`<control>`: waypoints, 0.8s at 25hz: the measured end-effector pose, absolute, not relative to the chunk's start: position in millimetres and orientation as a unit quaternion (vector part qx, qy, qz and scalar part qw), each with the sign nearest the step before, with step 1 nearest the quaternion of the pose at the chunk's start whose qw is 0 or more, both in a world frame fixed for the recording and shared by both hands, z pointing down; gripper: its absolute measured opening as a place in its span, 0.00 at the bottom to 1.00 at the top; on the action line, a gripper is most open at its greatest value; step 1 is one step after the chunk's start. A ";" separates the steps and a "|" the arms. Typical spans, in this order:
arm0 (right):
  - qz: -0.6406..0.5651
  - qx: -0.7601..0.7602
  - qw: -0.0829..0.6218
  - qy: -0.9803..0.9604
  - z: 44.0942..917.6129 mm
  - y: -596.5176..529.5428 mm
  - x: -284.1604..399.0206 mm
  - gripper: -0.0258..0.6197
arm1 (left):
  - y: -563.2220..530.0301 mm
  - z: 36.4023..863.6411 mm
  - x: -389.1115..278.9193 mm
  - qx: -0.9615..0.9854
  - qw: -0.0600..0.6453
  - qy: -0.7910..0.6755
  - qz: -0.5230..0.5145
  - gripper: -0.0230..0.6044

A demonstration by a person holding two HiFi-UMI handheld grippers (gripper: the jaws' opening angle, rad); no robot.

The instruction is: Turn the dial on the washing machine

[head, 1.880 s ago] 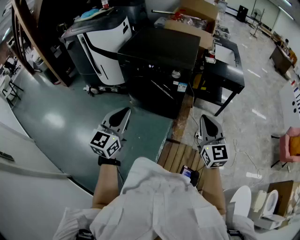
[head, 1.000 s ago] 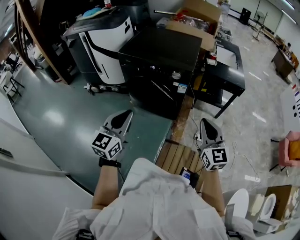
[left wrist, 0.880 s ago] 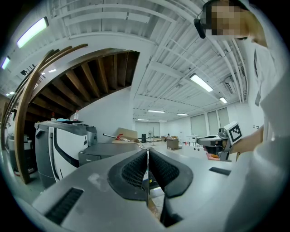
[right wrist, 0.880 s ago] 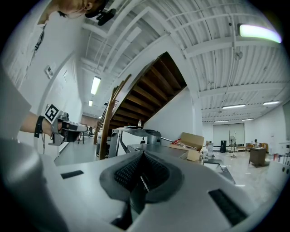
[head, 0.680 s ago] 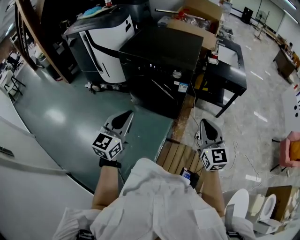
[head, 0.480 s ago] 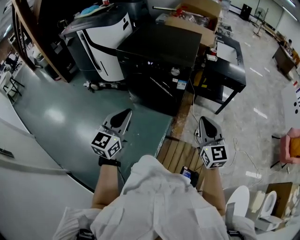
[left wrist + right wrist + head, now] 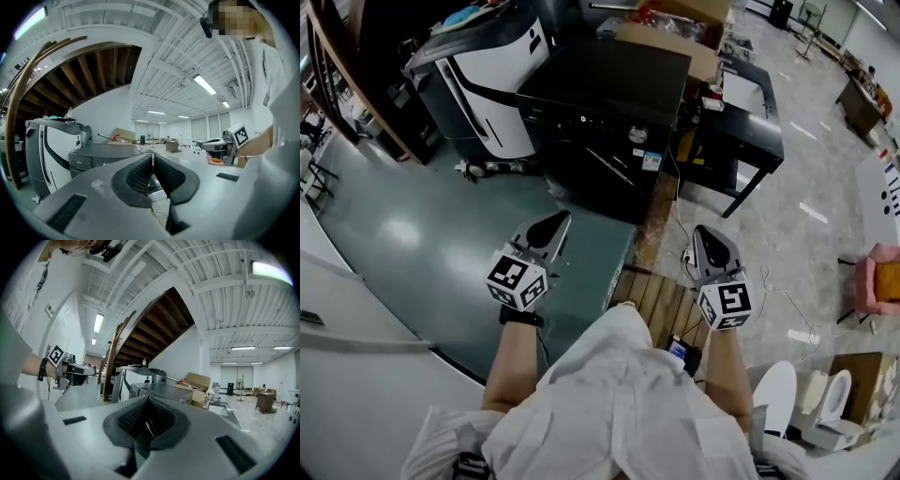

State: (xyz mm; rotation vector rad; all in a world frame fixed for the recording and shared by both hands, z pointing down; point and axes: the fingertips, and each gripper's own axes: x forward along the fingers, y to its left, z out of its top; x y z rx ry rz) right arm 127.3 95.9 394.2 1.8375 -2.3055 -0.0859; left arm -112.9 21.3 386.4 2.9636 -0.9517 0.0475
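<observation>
While two tools (image 7: pixel 558 221) (image 7: pixel 705 232) hover (shut), one dial (image 7: pixel 637 136)

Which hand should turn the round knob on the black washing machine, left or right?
Probably right. The dial sits toward the right end of the washing machine, on the right gripper side; the left gripper faces the other end. Both are shut, empty and not close yet.

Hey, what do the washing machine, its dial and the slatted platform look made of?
Washing machine: black, dull sheen, probably painted metal or plastic. Dial: small, silvery, shiny, likely metal or chromed plastic. Slatted platform: brown planks with gaps, apparently wood.
</observation>
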 end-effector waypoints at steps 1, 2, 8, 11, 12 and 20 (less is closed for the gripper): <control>-0.028 0.621 0.098 -0.777 395.1 93.5 130.1 0.04 | 18.4 387.8 -108.4 0.953 0.015 -0.303 0.015 0.07; -0.027 0.622 0.099 -0.776 396.0 90.8 133.5 0.04 | 15.3 389.3 -104.2 0.953 0.017 -0.302 0.015 0.07; -0.017 0.628 0.107 -0.771 403.6 63.9 158.3 0.04 | -15.6 397.1 -77.3 0.954 0.022 -0.297 0.013 0.07; -0.016 0.628 0.108 -0.771 406.0 43.8 166.9 0.04 | -35.9 401.9 -64.7 0.955 0.024 -0.295 0.014 0.07; -0.015 0.628 0.109 -0.771 406.2 36.1 169.8 0.04 | -43.8 403.8 -60.6 0.955 0.027 -0.296 0.014 0.07; -0.016 0.631 0.106 -0.768 399.4 -35.2 208.9 0.04 | -118.7 409.7 -11.7 0.956 0.032 -0.290 0.014 0.07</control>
